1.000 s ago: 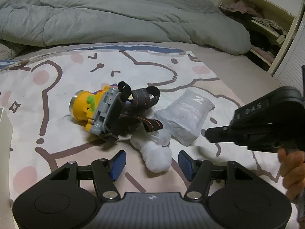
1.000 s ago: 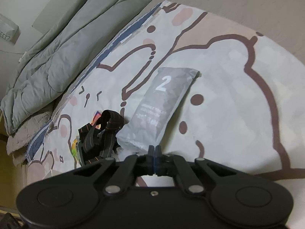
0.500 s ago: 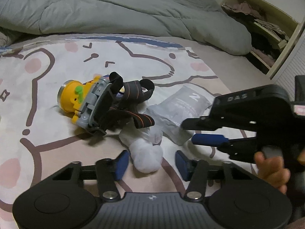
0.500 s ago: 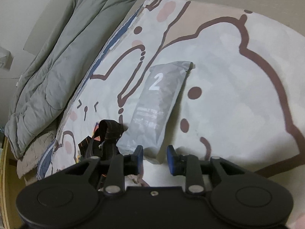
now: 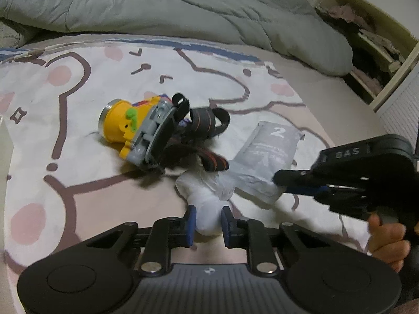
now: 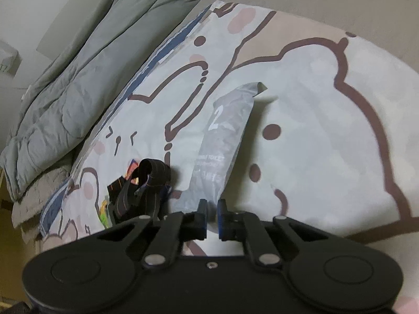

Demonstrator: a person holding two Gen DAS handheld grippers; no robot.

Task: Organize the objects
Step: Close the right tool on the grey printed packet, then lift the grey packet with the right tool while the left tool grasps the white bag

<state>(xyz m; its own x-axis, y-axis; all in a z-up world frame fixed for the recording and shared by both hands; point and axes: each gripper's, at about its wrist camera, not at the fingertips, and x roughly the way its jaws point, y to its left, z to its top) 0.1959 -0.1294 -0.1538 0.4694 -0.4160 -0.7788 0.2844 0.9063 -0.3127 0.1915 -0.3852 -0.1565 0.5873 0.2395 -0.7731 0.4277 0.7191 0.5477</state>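
Observation:
A white rolled sock (image 5: 209, 216) lies on the printed bedsheet, and my left gripper (image 5: 208, 222) is shut on its near end. A grey pouch marked "2" (image 5: 267, 154) lies to its right; my right gripper (image 6: 211, 218) is shut on the pouch's near edge (image 6: 209, 209), and the pouch (image 6: 222, 141) tilts up off the sheet. The right gripper also shows in the left wrist view (image 5: 282, 183). A yellow and grey headlamp (image 5: 138, 133) with black striped straps (image 5: 207, 128) lies left of the pouch, straps touching the sock.
A grey duvet (image 5: 183, 7) is piled along the far side of the bed. An open wardrobe shelf (image 5: 366, 39) with clothes stands at the far right. The bear-print sheet (image 5: 65, 104) spreads to the left of the headlamp.
My left gripper closed on the white sock. My right gripper opened, moved onto the pouch's near edge, then closed on it and tilted the pouch up.

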